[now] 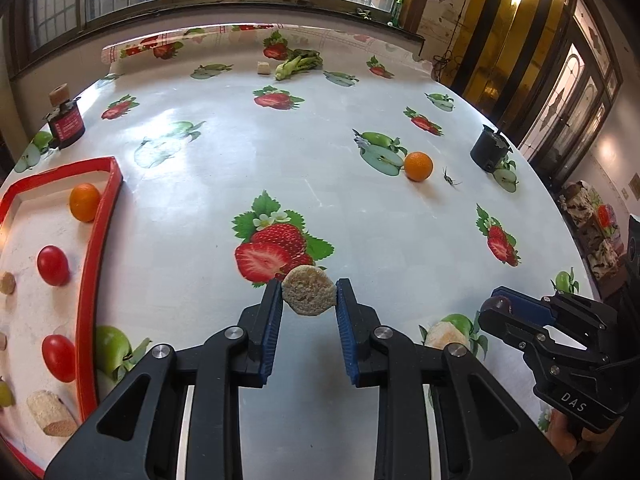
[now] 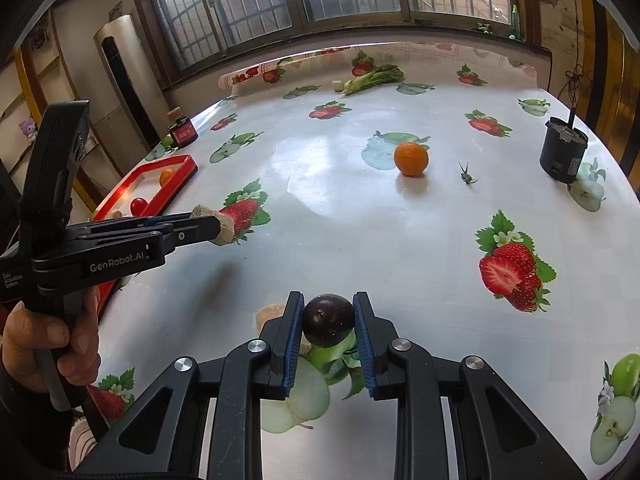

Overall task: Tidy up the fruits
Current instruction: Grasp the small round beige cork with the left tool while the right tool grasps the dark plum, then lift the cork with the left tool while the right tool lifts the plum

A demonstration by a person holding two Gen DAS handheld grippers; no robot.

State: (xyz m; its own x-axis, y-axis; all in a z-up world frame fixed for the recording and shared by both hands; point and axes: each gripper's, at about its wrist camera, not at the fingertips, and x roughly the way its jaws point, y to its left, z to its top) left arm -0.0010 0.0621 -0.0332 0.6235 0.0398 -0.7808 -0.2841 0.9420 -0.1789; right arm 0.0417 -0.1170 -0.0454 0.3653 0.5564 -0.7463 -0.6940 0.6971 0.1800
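Note:
My left gripper point(image 1: 309, 294) is shut on a tan cork-like piece point(image 1: 308, 290) and holds it above the table; it shows from the side in the right wrist view point(image 2: 212, 225). My right gripper point(image 2: 328, 322) is shut on a dark plum point(image 2: 328, 320); it shows in the left wrist view point(image 1: 496, 306) at the right. A red-rimmed tray point(image 1: 100, 240) at the left holds an orange point(image 1: 85, 202), two red tomatoes point(image 1: 53, 265), a green grape point(image 1: 5, 394) and cork pieces point(image 1: 50, 412). A loose orange point(image 1: 418, 166) lies on the table.
Another cork piece point(image 1: 446, 336) lies on the table by my right gripper. A black can point(image 1: 490, 148) stands far right, a red-labelled jar point(image 1: 66, 122) far left, and a green vegetable point(image 1: 298, 64) with a small cork point(image 1: 263, 68) at the back. A stem point(image 1: 450, 178) lies near the orange.

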